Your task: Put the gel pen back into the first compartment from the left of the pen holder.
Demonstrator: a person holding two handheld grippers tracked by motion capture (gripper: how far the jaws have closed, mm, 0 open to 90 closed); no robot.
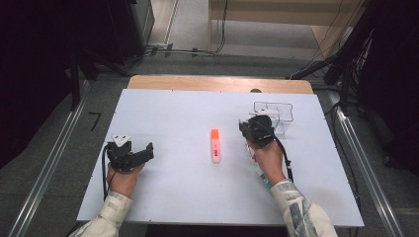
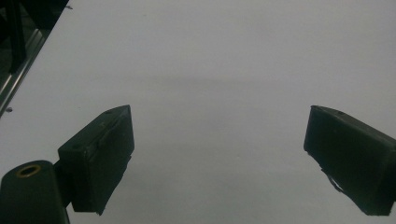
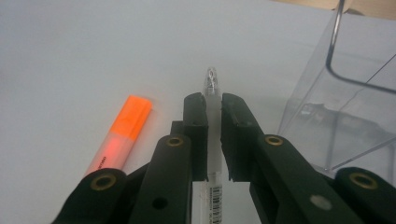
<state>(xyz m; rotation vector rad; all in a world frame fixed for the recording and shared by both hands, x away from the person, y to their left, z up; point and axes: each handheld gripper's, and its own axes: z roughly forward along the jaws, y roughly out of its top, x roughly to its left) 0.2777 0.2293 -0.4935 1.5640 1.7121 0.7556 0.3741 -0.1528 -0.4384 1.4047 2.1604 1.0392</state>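
Right gripper (image 3: pixel 214 135) clamped on clear pen (image 3: pixel 211 84), tip pointing to 12 o'clock.
Pen: light, stiff, slick barrel; grip mid-barrel. It sits beside clear plastic holder (image 3: pixel 343 116) at 2 o'clock; orange highlighter (image 3: pixel 122 135) at 9 o'clock on counter (image 1: pixel 168 123). Left gripper (image 2: pixel 219 154) wide open, empty, resting low.

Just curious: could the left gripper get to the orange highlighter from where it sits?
Probably yes. The left gripper is open, and bare table lies between it and the highlighter. The right gripper, shut on a pen, sits on the highlighter's far side.
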